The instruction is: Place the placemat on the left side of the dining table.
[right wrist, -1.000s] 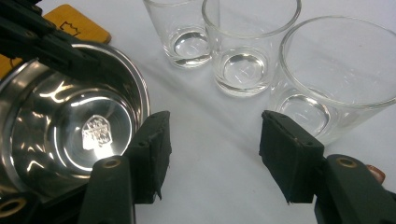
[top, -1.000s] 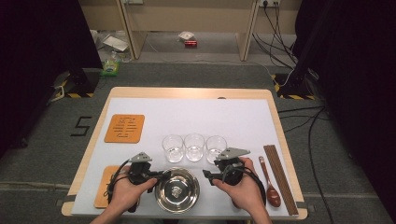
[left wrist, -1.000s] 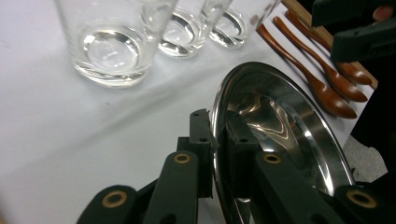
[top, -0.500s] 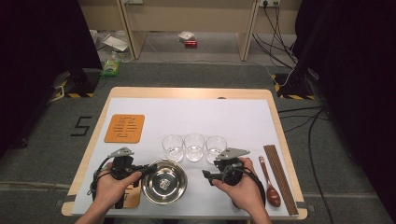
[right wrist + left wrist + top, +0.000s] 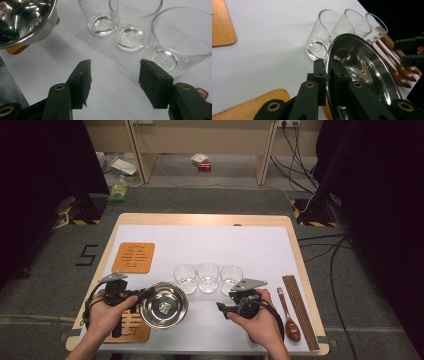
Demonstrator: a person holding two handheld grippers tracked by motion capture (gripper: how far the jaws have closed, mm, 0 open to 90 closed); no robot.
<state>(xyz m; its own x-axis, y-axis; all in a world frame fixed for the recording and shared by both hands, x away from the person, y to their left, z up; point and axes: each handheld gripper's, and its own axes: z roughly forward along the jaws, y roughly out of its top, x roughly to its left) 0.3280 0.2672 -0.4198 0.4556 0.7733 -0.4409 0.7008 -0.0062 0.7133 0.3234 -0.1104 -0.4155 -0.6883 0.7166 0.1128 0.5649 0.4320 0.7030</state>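
Observation:
A shiny steel bowl (image 5: pixel 164 305) hangs tilted above the table's near left, with my left gripper (image 5: pixel 142 296) shut on its left rim. In the left gripper view the two black jaws (image 5: pixel 328 72) pinch the rim of the bowl (image 5: pixel 364 62). Three empty glasses (image 5: pixel 208 277) stand in a row just beyond the bowl. My right gripper (image 5: pixel 223 309) rests near the front edge, right of the bowl, open and empty. In the right gripper view the right gripper (image 5: pixel 115 75) faces the glasses (image 5: pixel 132 22), apart from them.
An orange wooden mat (image 5: pixel 133 257) lies at the left. A second mat (image 5: pixel 131 329) lies under the left hand and bowl. A brown spoon (image 5: pixel 289 317) and chopsticks (image 5: pixel 300 310) lie along the right edge.
My left gripper has carried the bowl to the left and a little upward, from in front of the glasses to above the near mat. The right gripper has stayed put.

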